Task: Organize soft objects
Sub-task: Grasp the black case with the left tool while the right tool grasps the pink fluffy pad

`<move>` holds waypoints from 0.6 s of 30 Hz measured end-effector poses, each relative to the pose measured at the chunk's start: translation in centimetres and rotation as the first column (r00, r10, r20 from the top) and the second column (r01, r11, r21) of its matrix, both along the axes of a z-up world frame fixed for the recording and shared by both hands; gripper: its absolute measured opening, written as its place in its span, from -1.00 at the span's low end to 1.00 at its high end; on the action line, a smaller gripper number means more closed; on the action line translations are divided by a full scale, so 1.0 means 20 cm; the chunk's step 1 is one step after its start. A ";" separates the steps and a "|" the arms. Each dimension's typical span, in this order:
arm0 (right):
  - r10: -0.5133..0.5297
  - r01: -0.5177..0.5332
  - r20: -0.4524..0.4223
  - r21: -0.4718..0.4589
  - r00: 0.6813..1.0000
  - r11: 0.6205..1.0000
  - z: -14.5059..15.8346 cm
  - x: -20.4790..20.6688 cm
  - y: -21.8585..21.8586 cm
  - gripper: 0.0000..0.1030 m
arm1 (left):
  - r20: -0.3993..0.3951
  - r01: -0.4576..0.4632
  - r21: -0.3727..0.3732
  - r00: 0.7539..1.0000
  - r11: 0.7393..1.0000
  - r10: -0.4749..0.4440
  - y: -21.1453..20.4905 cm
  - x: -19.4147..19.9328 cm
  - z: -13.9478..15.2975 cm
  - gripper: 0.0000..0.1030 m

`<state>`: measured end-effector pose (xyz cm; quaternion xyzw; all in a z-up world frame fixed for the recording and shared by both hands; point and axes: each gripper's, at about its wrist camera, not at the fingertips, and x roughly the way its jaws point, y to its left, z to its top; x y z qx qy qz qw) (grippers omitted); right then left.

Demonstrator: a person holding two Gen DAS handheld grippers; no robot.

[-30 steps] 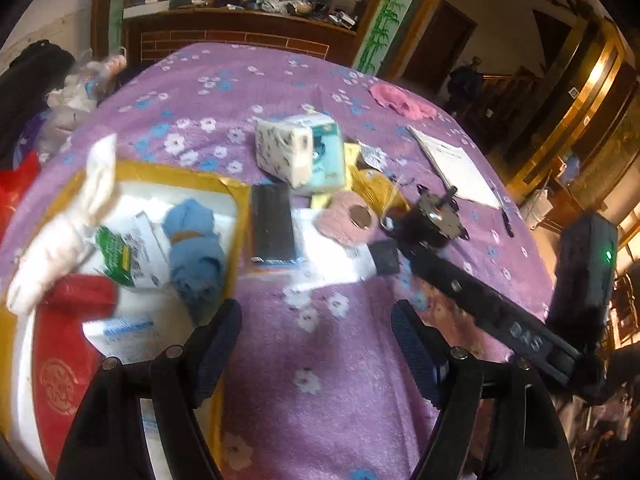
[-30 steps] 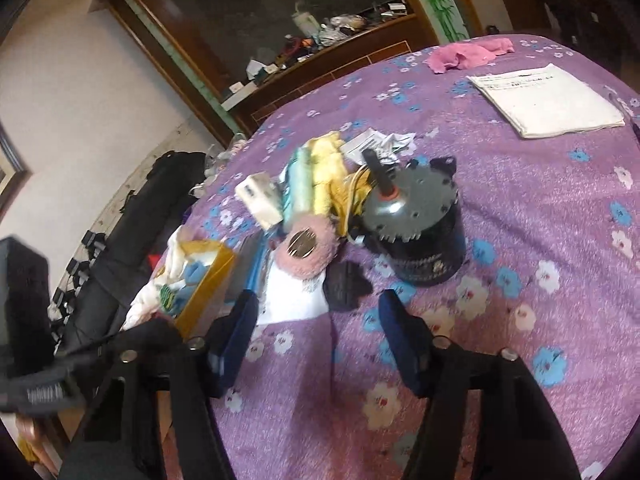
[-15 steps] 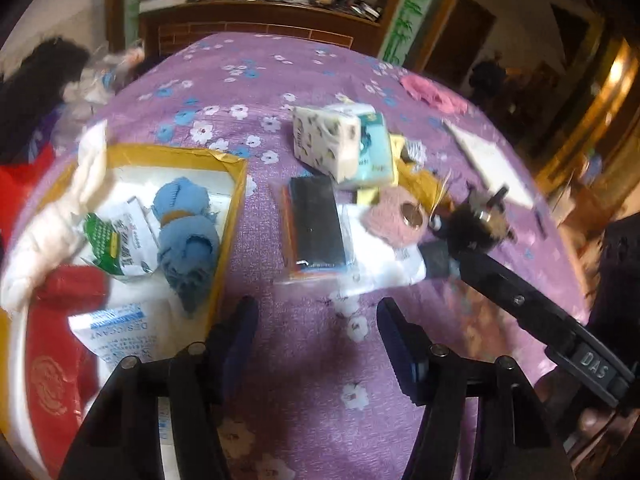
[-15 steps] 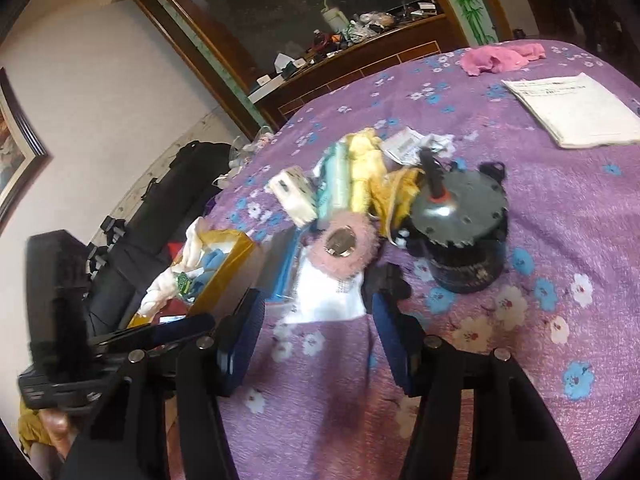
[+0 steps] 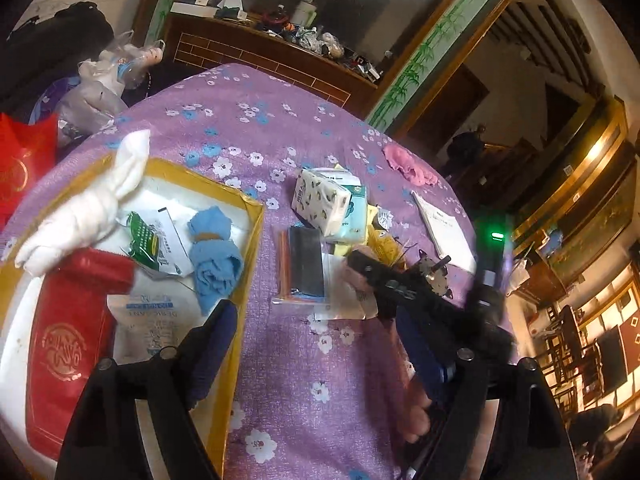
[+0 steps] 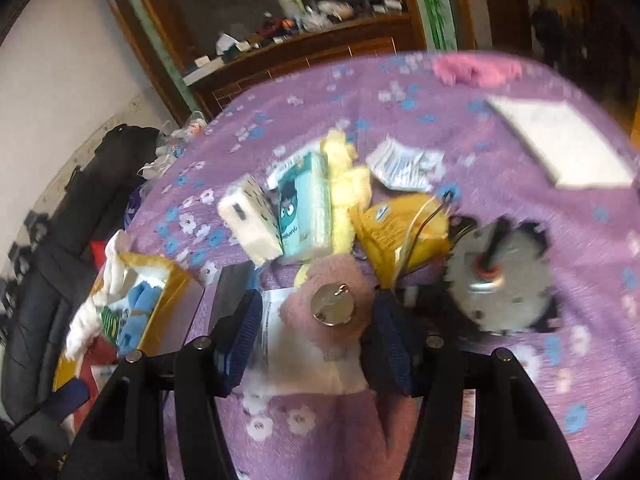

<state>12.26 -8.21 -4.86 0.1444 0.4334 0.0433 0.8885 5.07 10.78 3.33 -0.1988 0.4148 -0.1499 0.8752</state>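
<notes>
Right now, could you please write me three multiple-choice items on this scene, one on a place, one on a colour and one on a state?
1. Where does the blue cloth bundle lie?
A. in the yellow-rimmed box
B. on the white booklet
C. on the round motor

2. What colour is the tablecloth?
A. green
B. purple with flowers
C. plain white

3. How does the right gripper stand?
A. shut on a tissue pack
B. open, either side of the pink fuzzy pad
C. shut on the motor

Answers: 1 A, it rests inside the rim; 2 B, purple throughout; 3 B, its fingers flank the pad with gaps.
</notes>
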 end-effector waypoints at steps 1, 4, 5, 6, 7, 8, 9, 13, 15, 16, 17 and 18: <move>-0.001 0.001 -0.012 -0.016 1.000 1.000 -0.03 0.02 0.00 -0.09 | 0.000 0.003 0.009 1.000 1.000 -0.003 -0.01 0.01 0.00 0.64; -0.005 0.006 0.005 -0.022 1.000 1.000 -0.02 -0.01 -0.01 -0.28 | -0.012 0.010 0.068 1.000 0.998 -0.009 -0.06 0.04 0.00 0.64; 0.000 0.000 0.021 -0.028 1.000 1.000 -0.01 -0.03 -0.02 -0.31 | -0.018 0.012 0.092 1.000 0.996 -0.010 -0.08 0.05 0.00 0.64; 0.001 0.000 0.041 -0.022 0.999 1.000 0.01 -0.07 -0.04 -0.33 | -0.033 0.017 0.135 0.999 0.991 -0.012 -0.11 0.09 -0.01 0.64; 0.012 -0.012 0.067 0.009 0.998 1.000 0.02 -0.12 -0.06 -0.33 | -0.045 0.022 0.158 0.999 0.987 -0.015 -0.14 0.12 -0.02 0.64; 0.025 -0.028 0.086 0.031 0.996 0.999 0.03 -0.16 -0.08 -0.34 | -0.055 0.027 0.171 0.998 0.985 -0.018 -0.15 0.14 -0.03 0.64; 0.045 -0.052 0.116 0.056 0.992 0.997 0.05 -0.22 -0.10 -0.33 | -0.072 0.031 0.191 0.997 0.981 -0.018 -0.17 0.17 -0.05 0.64; 0.083 -0.102 0.211 0.077 0.974 0.992 0.06 -0.38 -0.17 -0.33 | -0.160 0.071 0.262 0.987 0.962 -0.029 -0.28 0.33 -0.13 0.64; 0.059 -0.087 0.225 0.114 0.973 0.990 0.05 -0.42 -0.22 -0.33 | -0.194 0.092 0.266 0.980 0.959 -0.040 -0.33 0.40 -0.16 0.64; 0.050 -0.084 0.231 0.139 0.972 0.987 0.05 -0.43 -0.24 -0.33 | -0.222 0.109 0.263 0.974 0.959 -0.049 -0.37 0.45 -0.19 0.63; 0.044 -0.080 0.235 0.149 0.971 0.986 0.05 -0.43 -0.25 -0.33 | -0.240 0.116 0.265 0.969 0.957 -0.051 -0.38 0.48 -0.21 0.57; 0.044 -0.080 0.233 0.145 0.971 0.986 0.05 -0.42 -0.25 -0.33 | -0.264 0.121 0.270 0.963 0.955 -0.047 -0.40 0.51 -0.24 0.46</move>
